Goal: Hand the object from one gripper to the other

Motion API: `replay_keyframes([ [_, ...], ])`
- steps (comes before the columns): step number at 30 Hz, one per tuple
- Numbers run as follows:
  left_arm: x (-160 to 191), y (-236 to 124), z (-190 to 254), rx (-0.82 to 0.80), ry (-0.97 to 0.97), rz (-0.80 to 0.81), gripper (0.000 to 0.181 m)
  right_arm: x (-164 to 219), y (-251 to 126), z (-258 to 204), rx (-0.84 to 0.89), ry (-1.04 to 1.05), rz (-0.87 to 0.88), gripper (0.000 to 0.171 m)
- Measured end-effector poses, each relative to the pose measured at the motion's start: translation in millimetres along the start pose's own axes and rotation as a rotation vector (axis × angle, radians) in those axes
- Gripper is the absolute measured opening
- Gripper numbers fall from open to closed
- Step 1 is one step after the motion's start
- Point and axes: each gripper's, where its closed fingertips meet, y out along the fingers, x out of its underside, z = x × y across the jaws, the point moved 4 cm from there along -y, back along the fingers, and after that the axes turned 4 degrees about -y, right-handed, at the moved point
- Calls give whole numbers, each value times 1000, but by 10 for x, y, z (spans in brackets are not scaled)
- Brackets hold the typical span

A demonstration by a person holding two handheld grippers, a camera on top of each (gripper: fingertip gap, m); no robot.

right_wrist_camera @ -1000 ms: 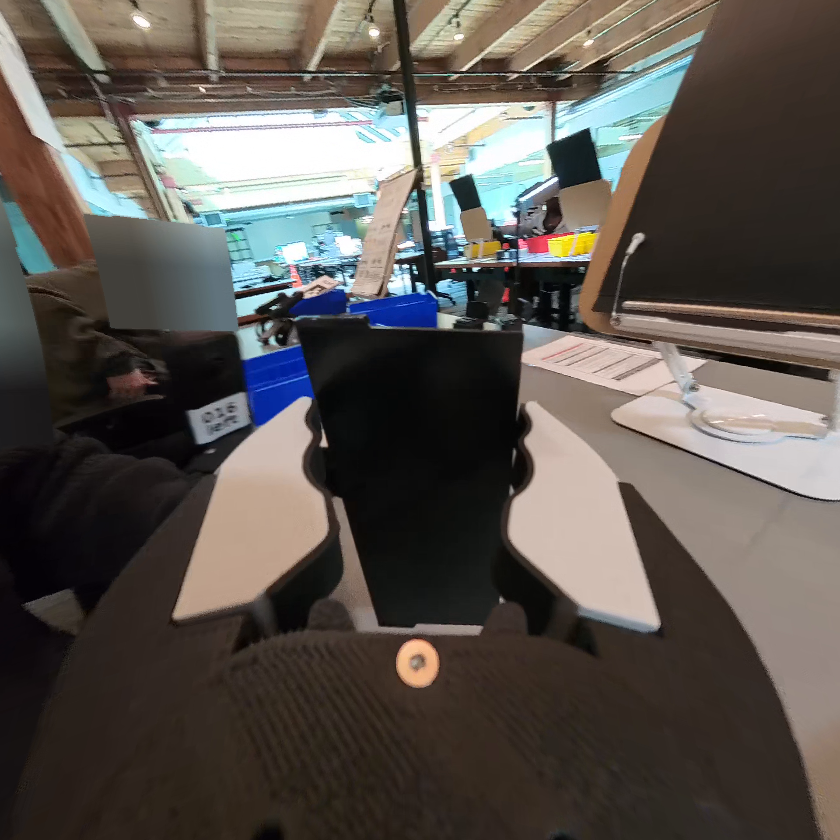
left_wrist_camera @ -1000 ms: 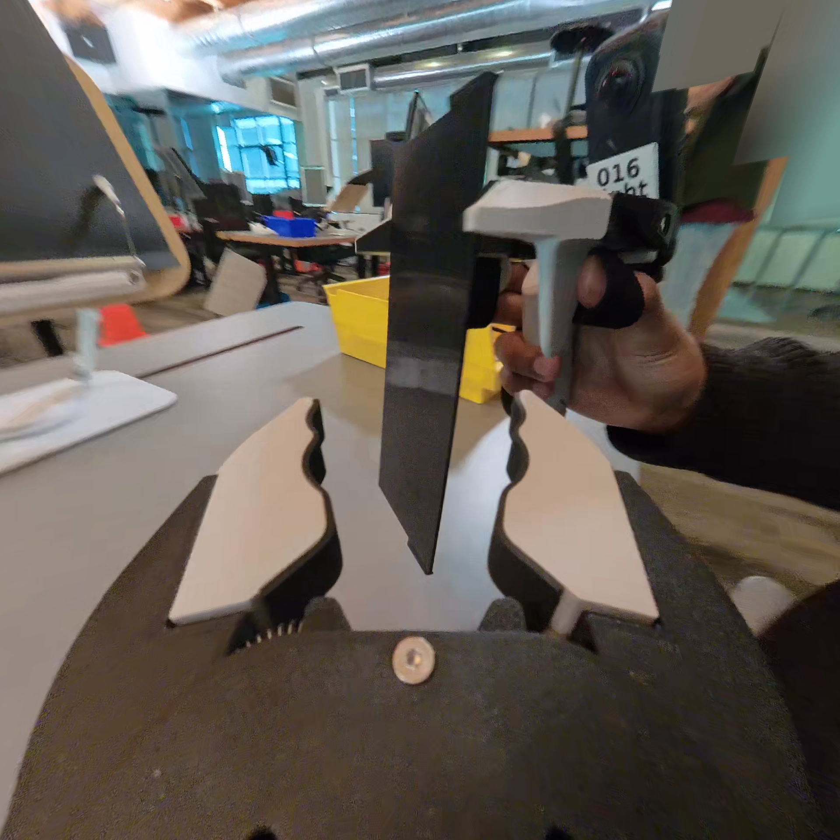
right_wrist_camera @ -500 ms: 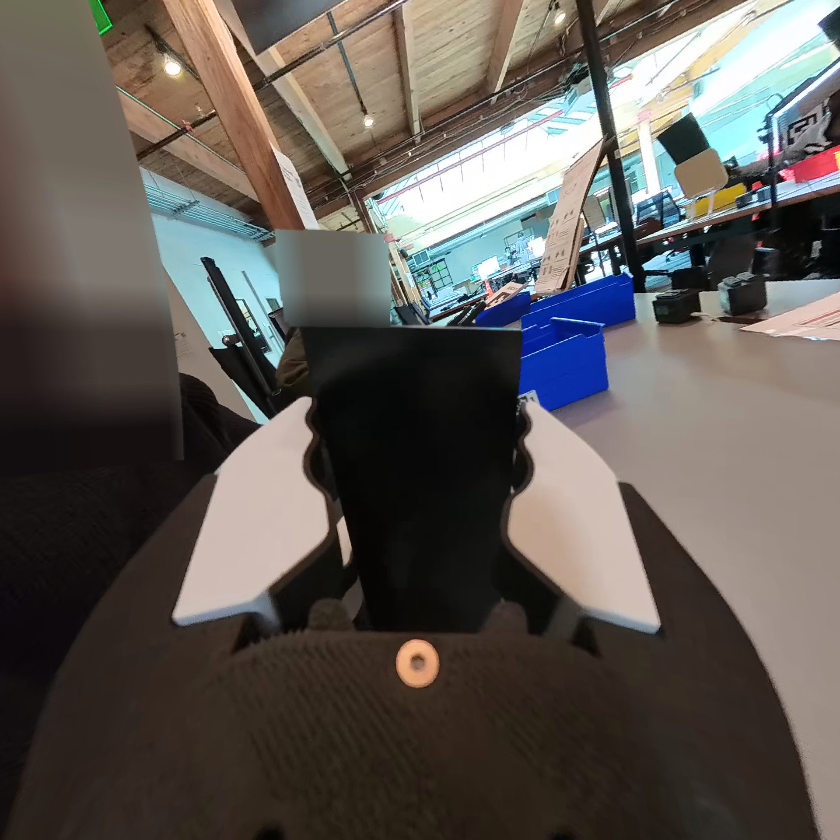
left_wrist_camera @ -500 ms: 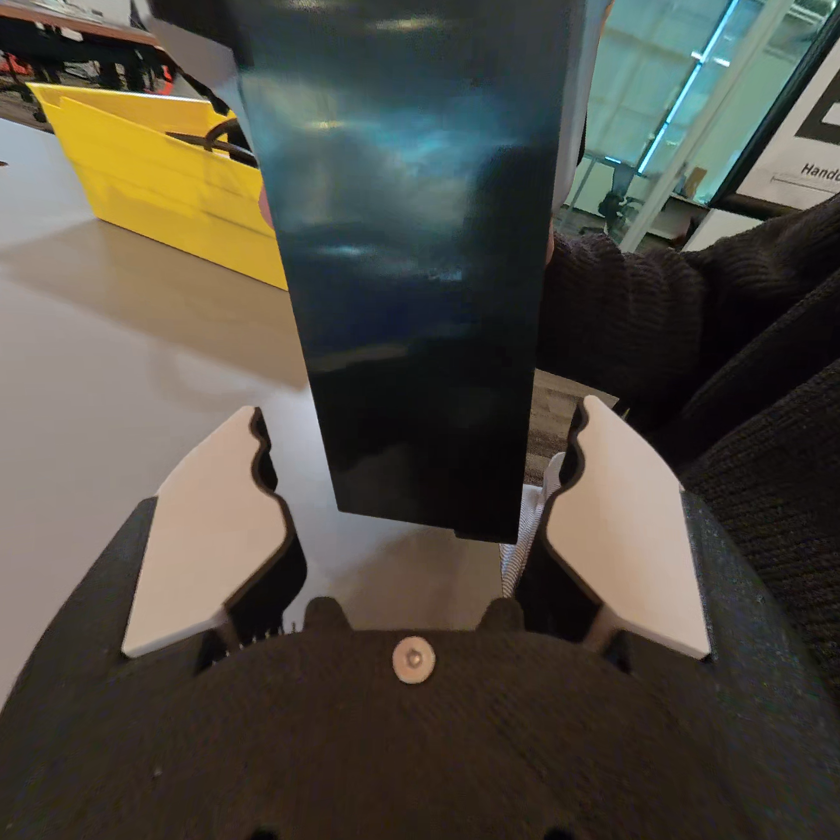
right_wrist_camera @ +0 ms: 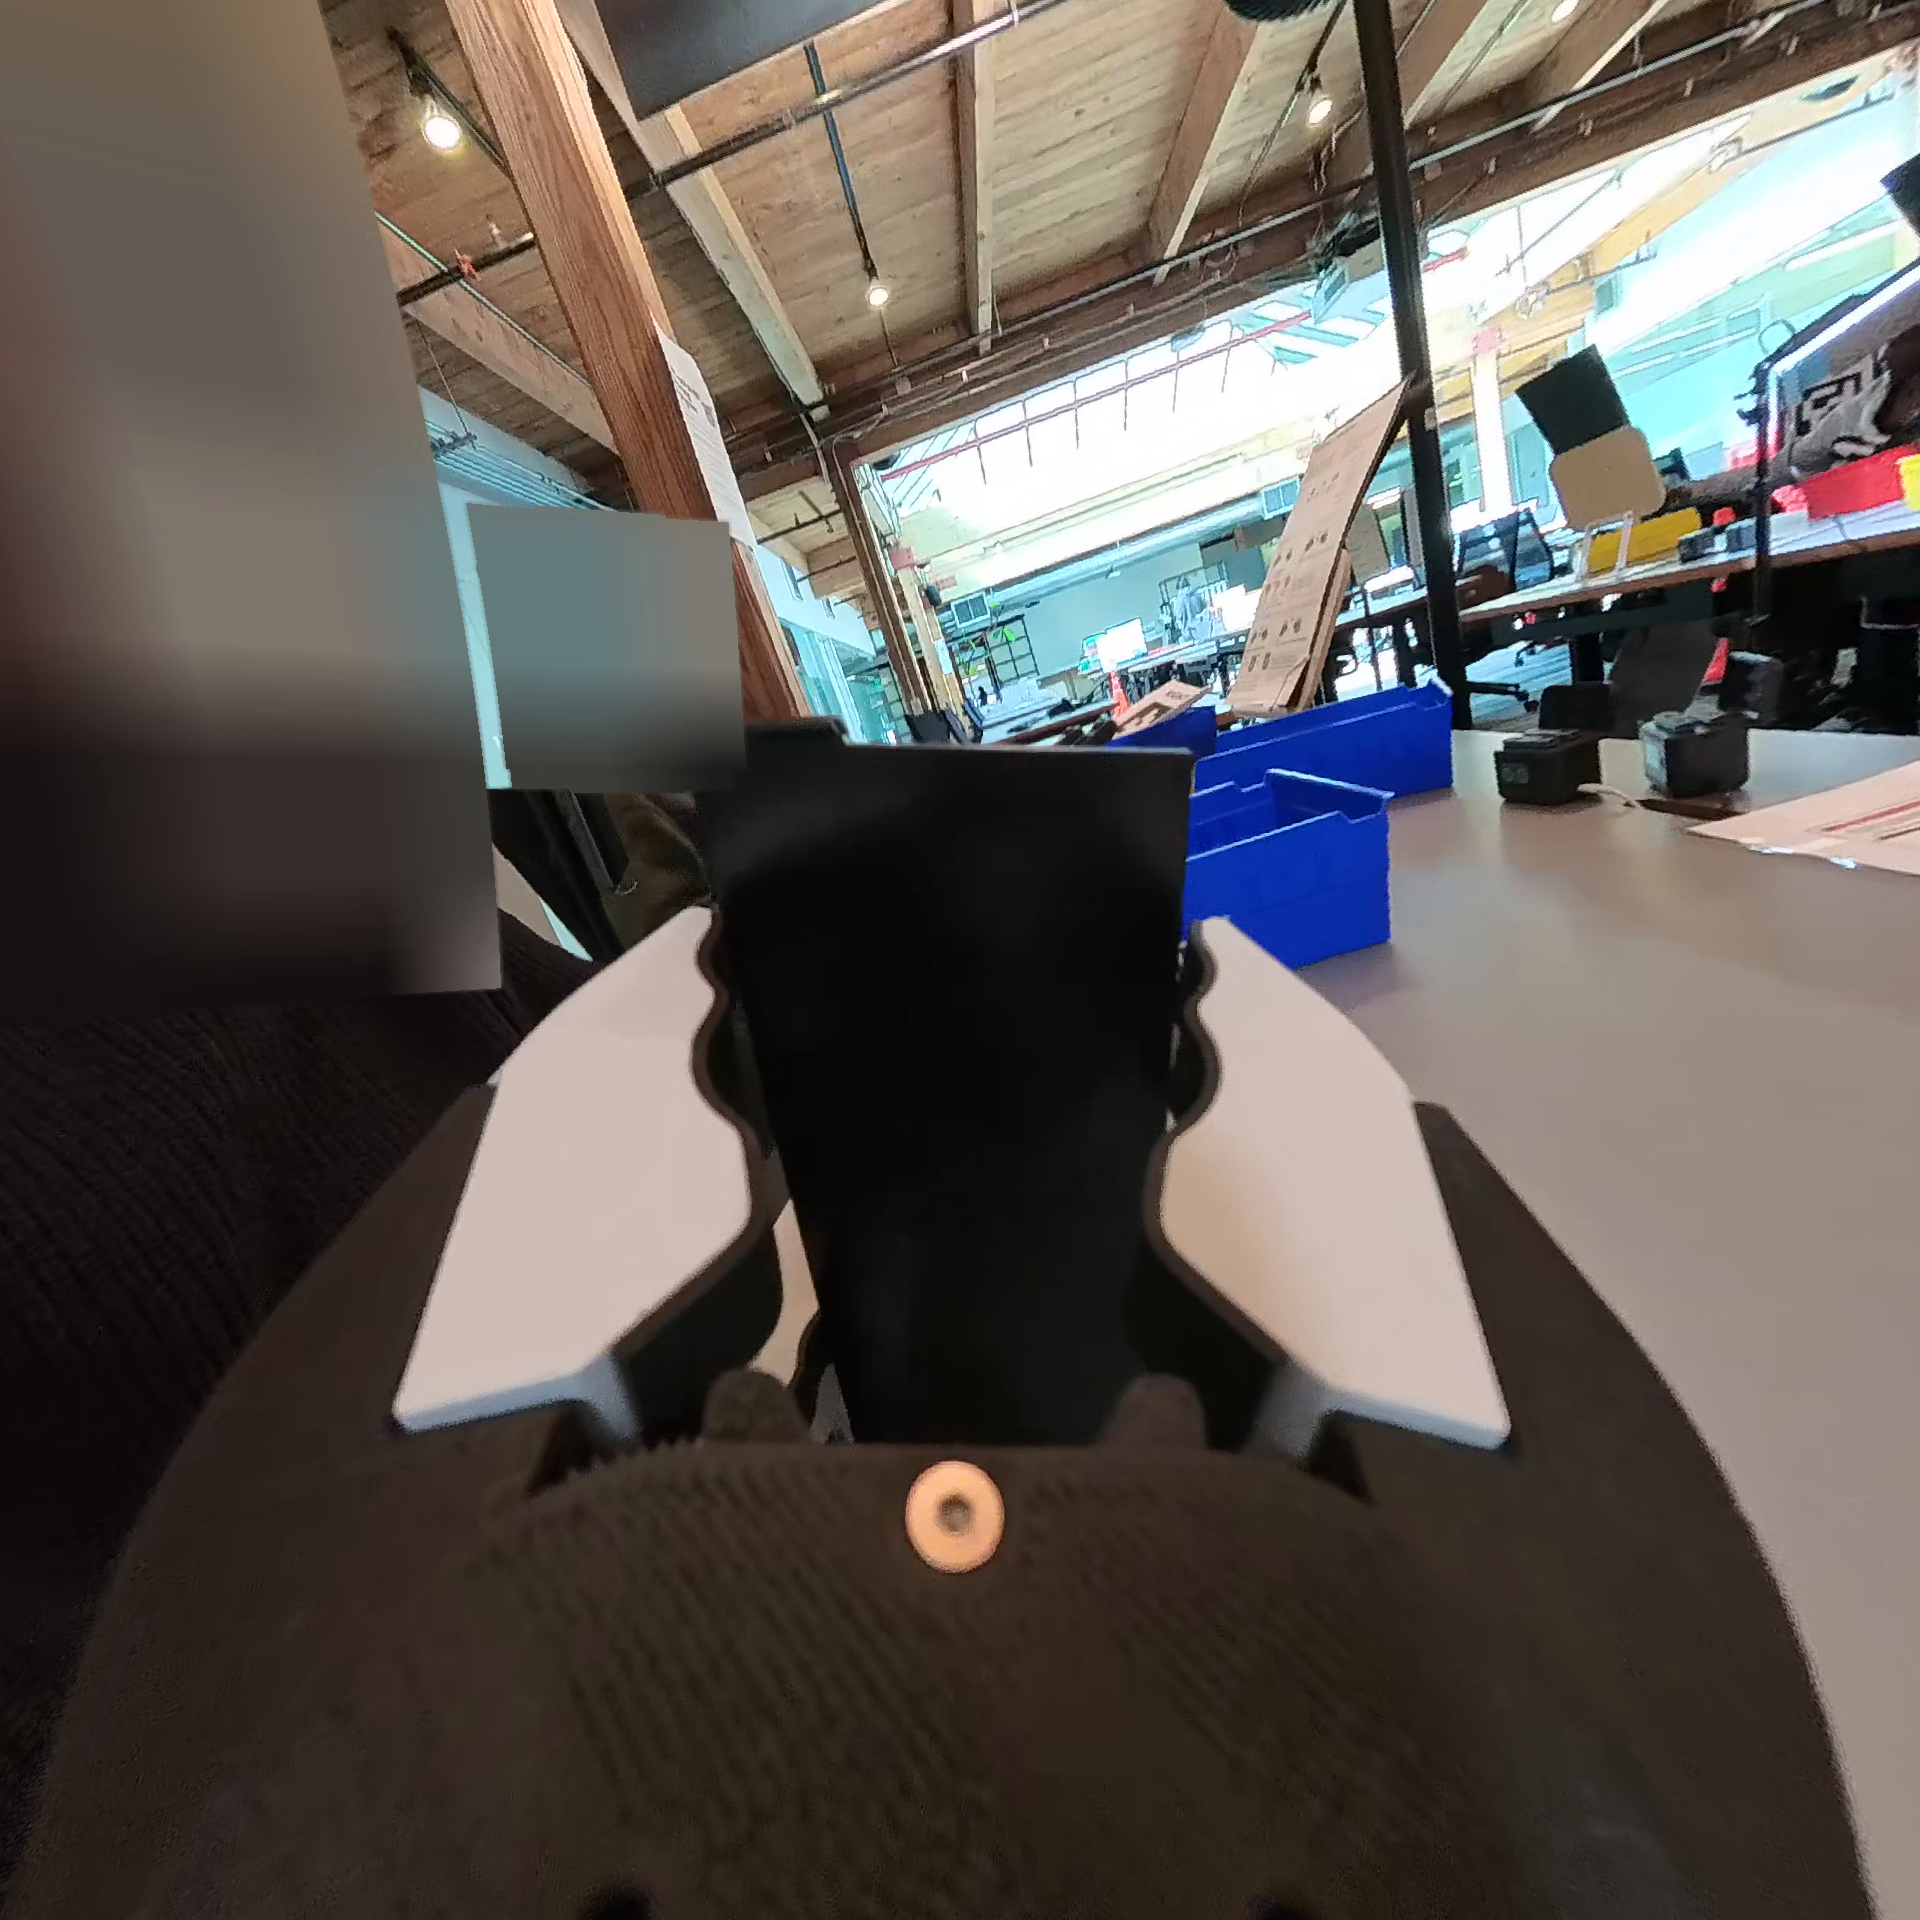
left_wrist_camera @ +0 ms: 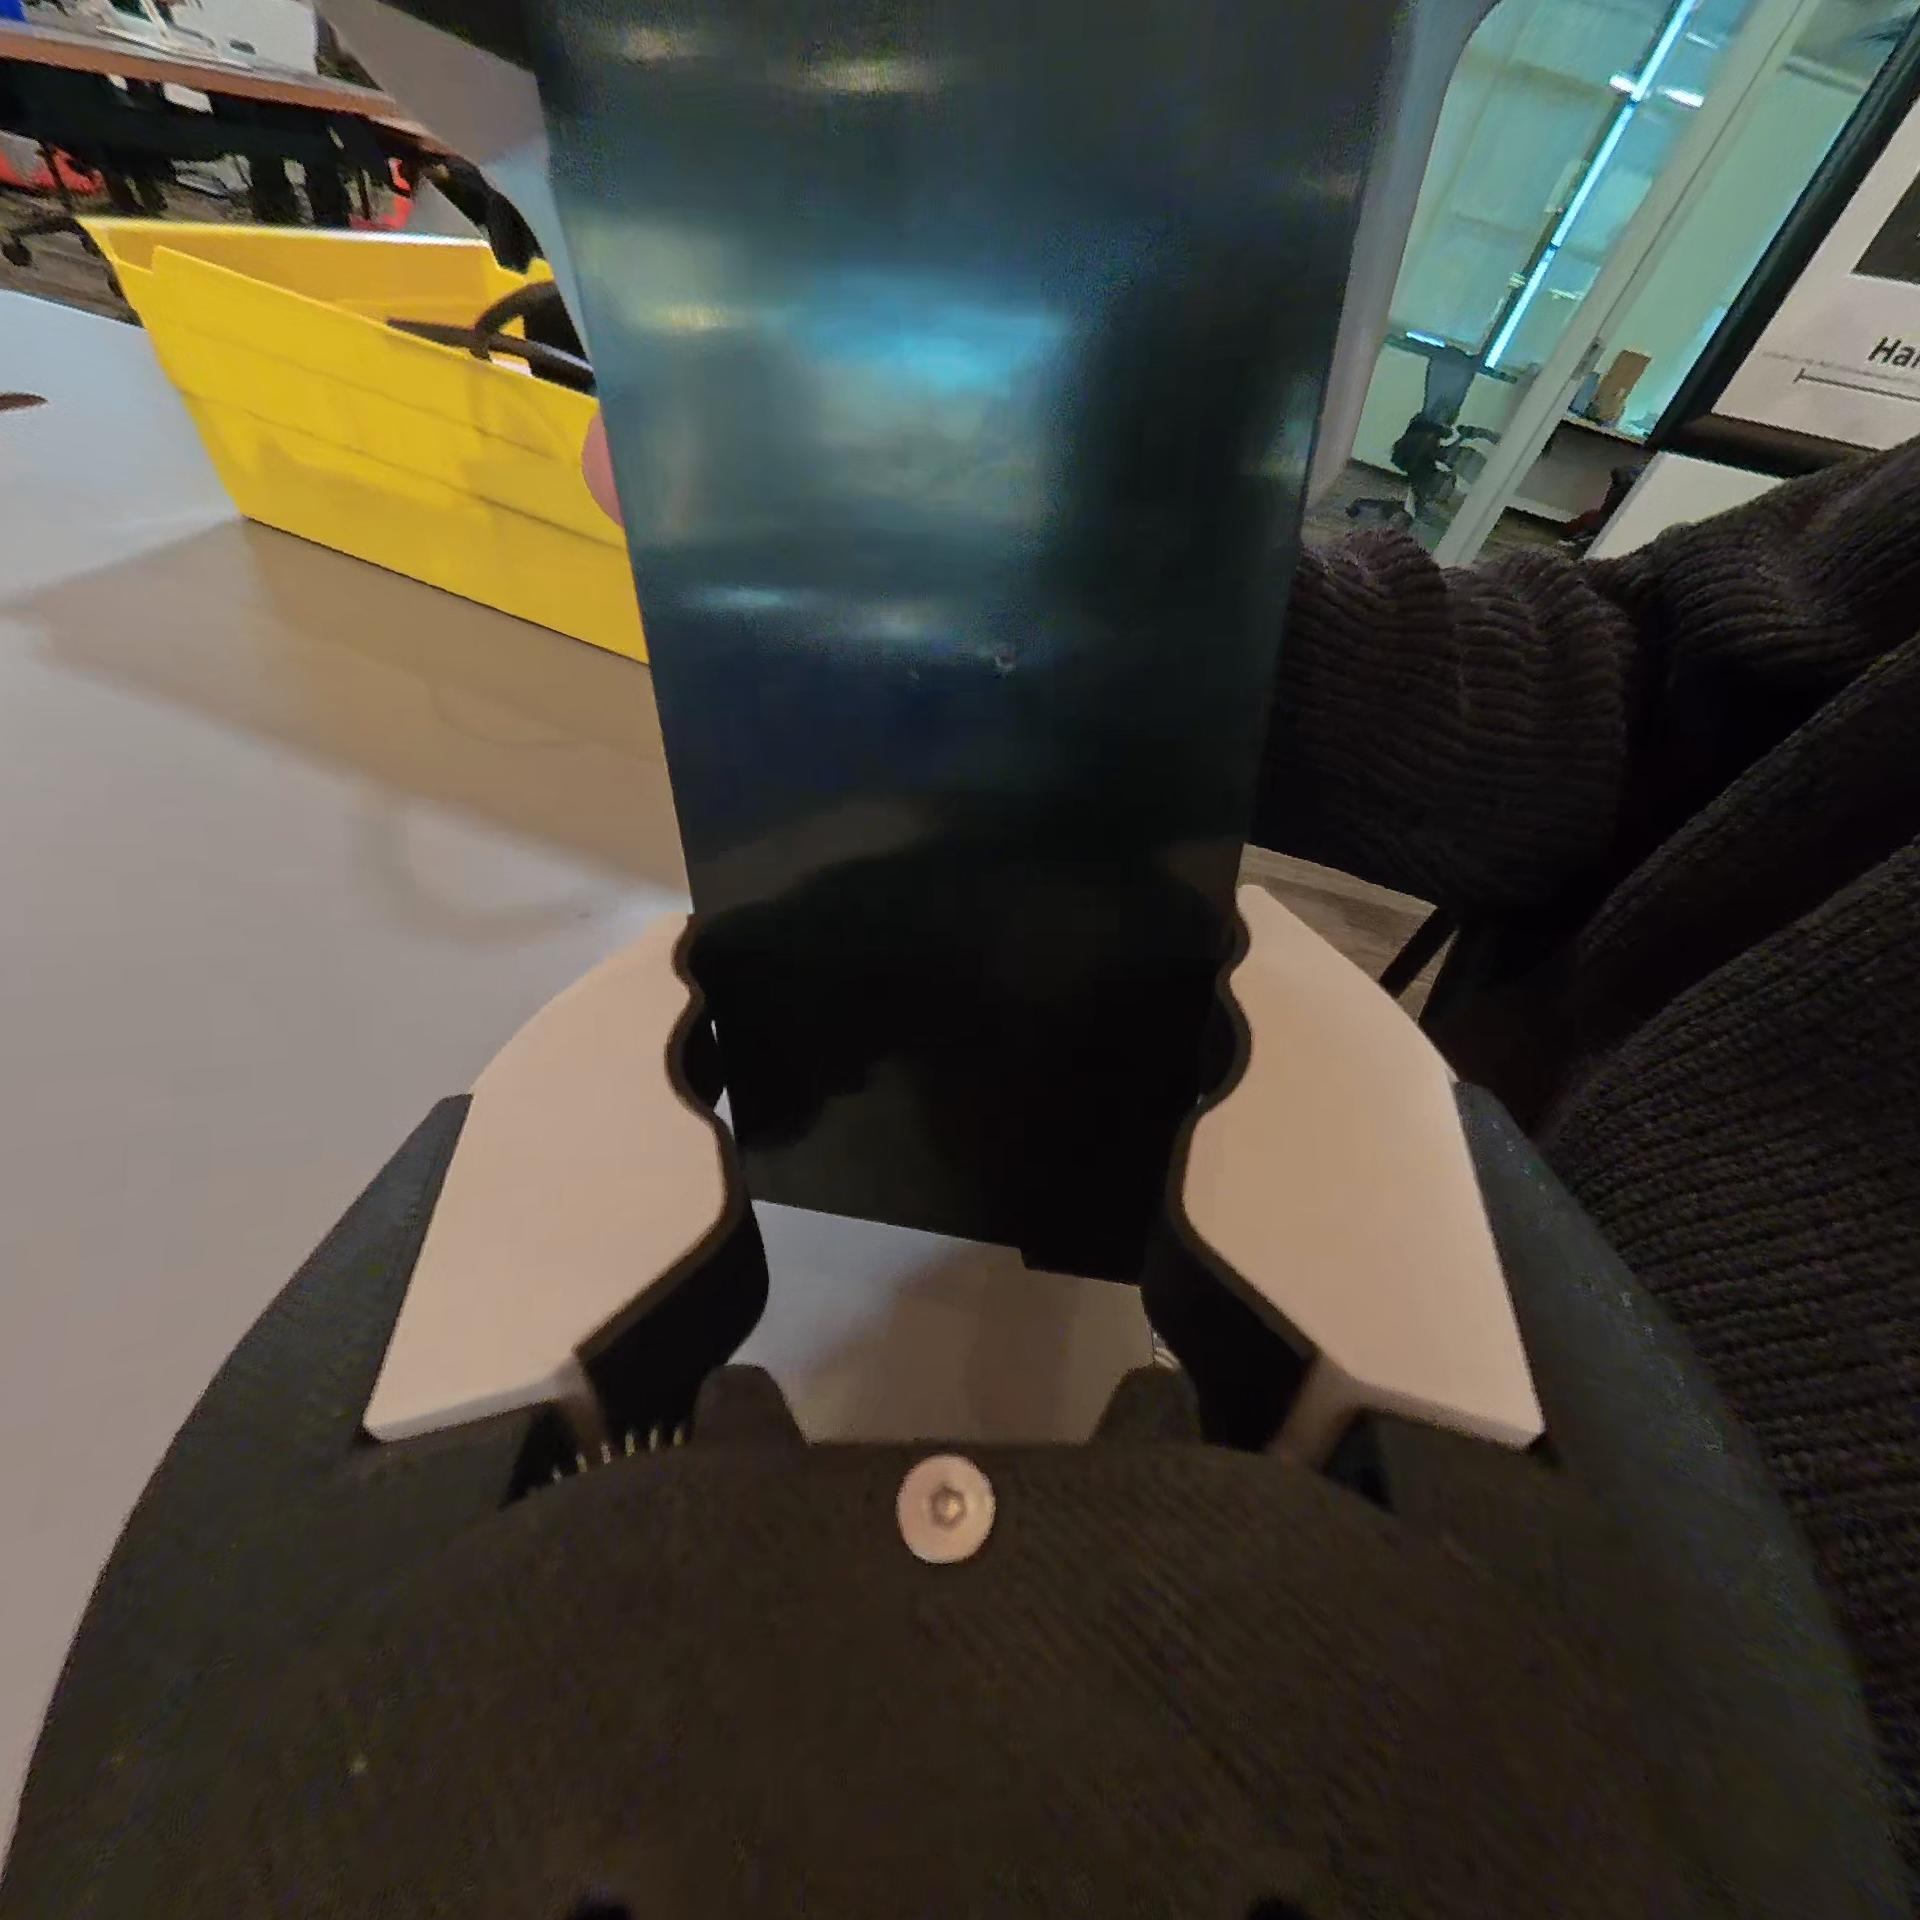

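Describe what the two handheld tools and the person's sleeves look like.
Both match. The left tool and right tool each have a rounded black body with a ribbed, printed-looking texture, a round metal screw at its centre, and two white fingers with wavy black inner edges. Small gear teeth show at the left finger's base. The person wears a dark ribbed knit sleeve.

Black flat panel [right_wrist_camera: 951, 1039] between right tongs [right_wrist_camera: 951, 997], over grey table [right_wrist_camera: 1662, 1039].
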Motion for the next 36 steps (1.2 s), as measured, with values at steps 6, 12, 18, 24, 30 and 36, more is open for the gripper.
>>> replay_keyframes([
  [6, -128, -127, -161, -134, 60, 42, 93, -59, -98, 93, 78, -30, 9, 84],
  [12, -236, -432, -531, -502, 409, -79, 92, -60, -261, 261, 187, -33, -20, 89],
  [18, -202, -679, -788, -725, 654, -261, 92, 107, -295, 359, 212, -9, -94, 85],
  [24, -102, -726, -894, -813, 792, -413, 92, 301, -306, 455, 230, 71, -161, 75],
  [30, -117, -708, -850, -811, 847, -423, 92, 514, -306, 560, 292, 100, -254, 56],
  [36, -92, -632, -754, -761, 943, -416, 92, 595, -328, 545, 231, 192, -289, 14],
])
